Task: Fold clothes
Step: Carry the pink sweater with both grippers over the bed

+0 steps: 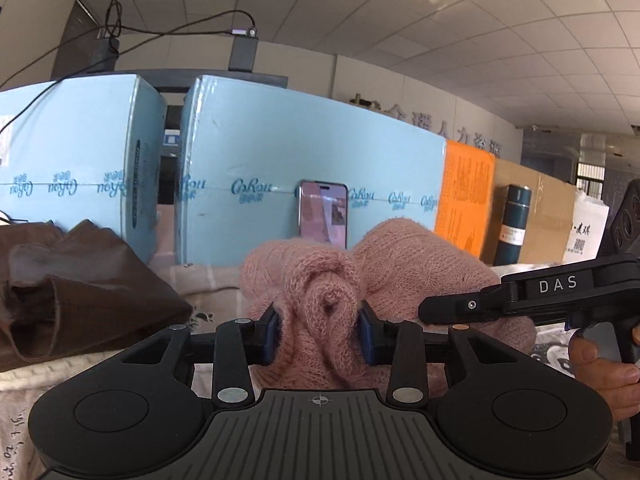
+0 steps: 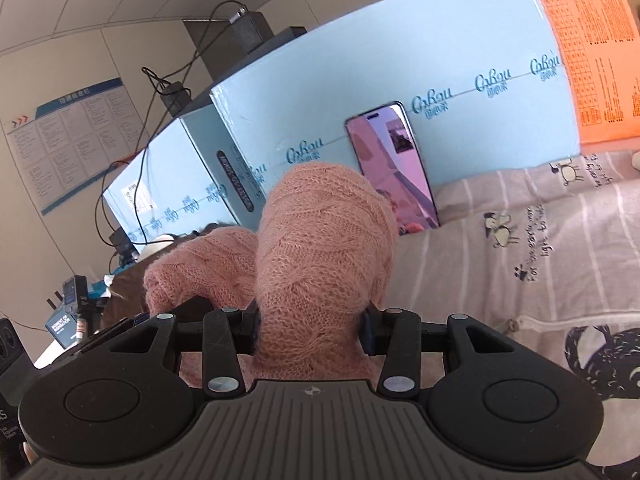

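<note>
Spreading under everything, the striped bedsheet (image 2: pixel 540 240) with its cartoon prints covers the surface where we work, and two light-blue cartons (image 1: pixel 312 160) stand along its far edge. We hold the pink knitted sweater (image 1: pixel 320 288) bunched up off the sheet in front of those cartons. A brown garment (image 1: pixel 80 292) lies crumpled to our left. Our left gripper (image 1: pixel 319 330) pinches a rolled fold of the sweater between its blue pads, and our right gripper (image 2: pixel 310 330) is clamped on another thick bunch of the same knit. A phone (image 1: pixel 323 212) leans upright against the carton, and a dark green flask (image 1: pixel 514 224) stands further right.
</note>
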Motion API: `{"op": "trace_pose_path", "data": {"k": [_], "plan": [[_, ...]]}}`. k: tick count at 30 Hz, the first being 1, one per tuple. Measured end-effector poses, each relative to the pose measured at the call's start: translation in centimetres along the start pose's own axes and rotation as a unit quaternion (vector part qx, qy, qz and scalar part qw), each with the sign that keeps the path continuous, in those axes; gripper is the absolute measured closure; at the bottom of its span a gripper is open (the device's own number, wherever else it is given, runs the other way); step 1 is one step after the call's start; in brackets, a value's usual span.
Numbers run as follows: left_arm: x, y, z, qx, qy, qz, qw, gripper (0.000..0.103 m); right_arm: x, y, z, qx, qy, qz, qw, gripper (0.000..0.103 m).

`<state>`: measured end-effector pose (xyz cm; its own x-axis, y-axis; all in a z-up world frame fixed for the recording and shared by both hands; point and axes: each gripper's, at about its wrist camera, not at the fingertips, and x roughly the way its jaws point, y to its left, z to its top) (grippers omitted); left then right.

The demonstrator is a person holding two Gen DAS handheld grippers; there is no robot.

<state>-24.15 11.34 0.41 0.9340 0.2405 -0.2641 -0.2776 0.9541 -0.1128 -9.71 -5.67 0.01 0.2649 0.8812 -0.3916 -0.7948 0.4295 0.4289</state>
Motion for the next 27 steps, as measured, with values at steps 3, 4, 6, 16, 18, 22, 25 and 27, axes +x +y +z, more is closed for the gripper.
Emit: {"op": "trace_pose_path", "data": {"k": [3, 4, 6, 16, 18, 22, 25, 27], "plan": [[1.3, -0.4, -0.2, 0.009, 0.015, -0.002, 0.9998, 0.066, 0.3, -1.3, -0.5, 0.002, 0.009, -0.017, 1.000, 0.062], [1.8, -0.5, -0.2, 0.011, 0.020, -0.003, 0.9997, 0.066, 0.4, -1.6, -0.5, 0.002, 0.011, -0.021, 1.000, 0.061], [2.8, -0.6, 0.0, 0.011, 0.035, -0.010, 0.9993, 0.065, 0.5, -2.2, -0.6, 0.002, 0.004, -0.033, 0.999, 0.060], [3.8, 1.3, -0.8, -0.048, 0.076, -0.064, 0.9939, 0.023, 0.1, -3.2, -0.8, -0.025, -0.023, -0.086, 0.996, 0.025], [3.9, 1.7, -0.8, -0.061, 0.081, -0.076, 0.9919, 0.019, -0.1, -3.3, -0.8, -0.025, -0.034, -0.097, 0.994, 0.024], [3.5, 3.3, -0.5, -0.112, 0.073, -0.094, 0.9866, 0.012, -1.0, -3.1, -0.8, -0.039, -0.086, -0.121, 0.988, 0.018], [3.0, 4.6, -0.2, -0.152, 0.055, -0.098, 0.9820, 0.010, -1.8, -2.8, -0.9, -0.051, -0.122, -0.109, 0.985, 0.018], [2.5, 5.5, 0.0, -0.176, 0.041, -0.086, 0.9797, 0.009, -2.3, -2.5, -0.9, -0.063, -0.138, -0.092, 0.984, 0.018]]}}
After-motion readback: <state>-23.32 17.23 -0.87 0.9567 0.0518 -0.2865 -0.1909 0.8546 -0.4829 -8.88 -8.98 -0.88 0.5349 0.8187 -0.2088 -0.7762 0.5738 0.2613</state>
